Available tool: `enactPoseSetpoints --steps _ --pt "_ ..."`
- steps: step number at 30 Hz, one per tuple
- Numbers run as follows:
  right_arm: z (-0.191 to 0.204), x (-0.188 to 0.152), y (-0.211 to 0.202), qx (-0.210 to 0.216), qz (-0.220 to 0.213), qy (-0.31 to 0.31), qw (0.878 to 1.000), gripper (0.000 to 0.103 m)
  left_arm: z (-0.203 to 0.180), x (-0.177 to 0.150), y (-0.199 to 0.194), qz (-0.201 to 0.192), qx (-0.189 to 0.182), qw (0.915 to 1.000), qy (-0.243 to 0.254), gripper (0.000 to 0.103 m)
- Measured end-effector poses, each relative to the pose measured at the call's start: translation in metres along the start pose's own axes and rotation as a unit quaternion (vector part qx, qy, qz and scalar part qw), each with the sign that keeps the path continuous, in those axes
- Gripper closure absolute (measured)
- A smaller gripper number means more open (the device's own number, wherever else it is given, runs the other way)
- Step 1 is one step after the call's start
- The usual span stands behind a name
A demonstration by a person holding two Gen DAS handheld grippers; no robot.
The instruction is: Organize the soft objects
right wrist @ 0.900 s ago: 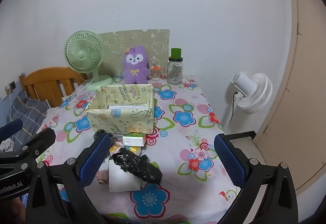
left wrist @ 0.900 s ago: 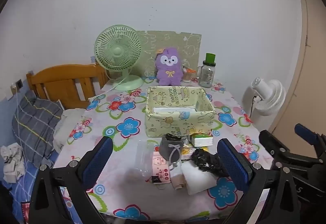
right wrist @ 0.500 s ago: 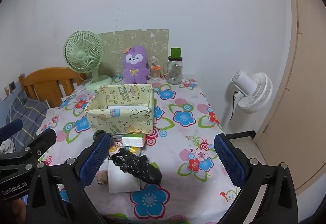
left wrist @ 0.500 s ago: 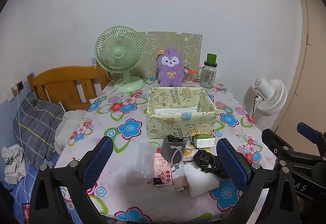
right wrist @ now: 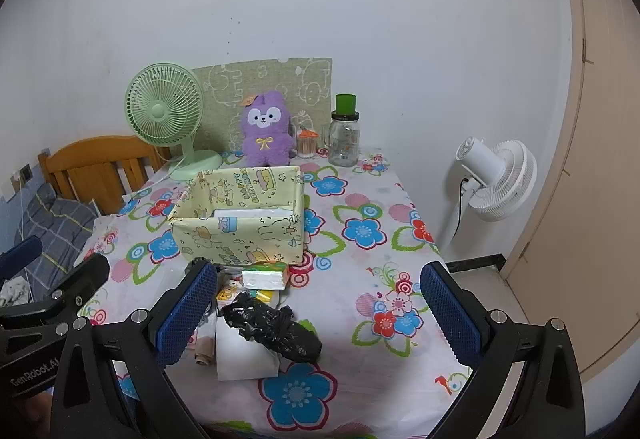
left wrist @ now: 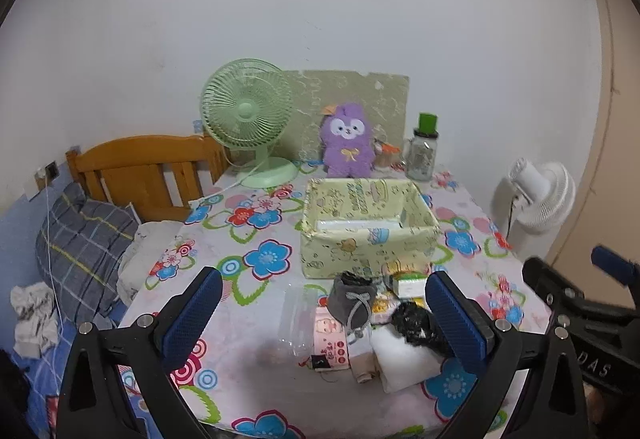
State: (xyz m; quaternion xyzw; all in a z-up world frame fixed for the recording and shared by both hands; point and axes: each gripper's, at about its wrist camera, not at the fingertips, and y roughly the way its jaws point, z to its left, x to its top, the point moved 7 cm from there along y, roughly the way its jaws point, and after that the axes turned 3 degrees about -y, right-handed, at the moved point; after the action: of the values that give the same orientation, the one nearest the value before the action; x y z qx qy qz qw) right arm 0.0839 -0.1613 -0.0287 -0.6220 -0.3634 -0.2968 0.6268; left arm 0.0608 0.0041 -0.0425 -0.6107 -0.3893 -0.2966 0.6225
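A pale yellow cartoon-print box (left wrist: 368, 239) (right wrist: 240, 235) stands open at mid-table. In front of it lies a pile of soft things: a grey drawstring pouch (left wrist: 352, 299), a crumpled black bag (left wrist: 416, 323) (right wrist: 272, 331) on a white folded cloth (left wrist: 404, 363) (right wrist: 244, 355), a green-and-white tissue pack (left wrist: 408, 283) (right wrist: 266, 277), and a pink packet (left wrist: 330, 339). My left gripper (left wrist: 320, 319) is open and empty, held above the pile. My right gripper (right wrist: 316, 319) is open and empty, just right of the pile. A purple plush (left wrist: 348, 147) (right wrist: 266, 129) sits at the back.
A green desk fan (left wrist: 248, 119) (right wrist: 164, 111), a green-lidded glass jar (left wrist: 424, 151) (right wrist: 345, 135) and a small orange-lidded jar (right wrist: 307, 143) stand along the wall. A clear plastic piece (left wrist: 298, 319) lies left of the pile. A wooden headboard (left wrist: 148, 167) and a white floor fan (right wrist: 500, 179) flank the table.
Both grippers have drifted slightly; the left view has shifted a little, with the scene sitting a bit lower and to the right. Nothing was taken hold of or moved on the table.
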Motion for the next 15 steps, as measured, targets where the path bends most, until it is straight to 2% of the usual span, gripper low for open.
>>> enactPoseSetpoints --steps 2,6,15 --pt "0.002 0.0003 -0.0003 -0.001 -0.002 -0.004 1.0 0.001 0.0045 0.001 -0.0008 -0.01 0.005 0.9998 -0.014 0.001" --pt "0.0032 0.0008 -0.0009 -0.009 -0.004 -0.007 1.0 0.001 0.0049 0.0005 0.0018 -0.008 0.01 0.9999 -0.007 0.001" --pt "0.0024 0.0021 -0.0015 -0.005 -0.005 0.001 1.0 0.001 -0.0005 -0.0027 0.0033 0.001 -0.008 1.0 -0.004 0.001"
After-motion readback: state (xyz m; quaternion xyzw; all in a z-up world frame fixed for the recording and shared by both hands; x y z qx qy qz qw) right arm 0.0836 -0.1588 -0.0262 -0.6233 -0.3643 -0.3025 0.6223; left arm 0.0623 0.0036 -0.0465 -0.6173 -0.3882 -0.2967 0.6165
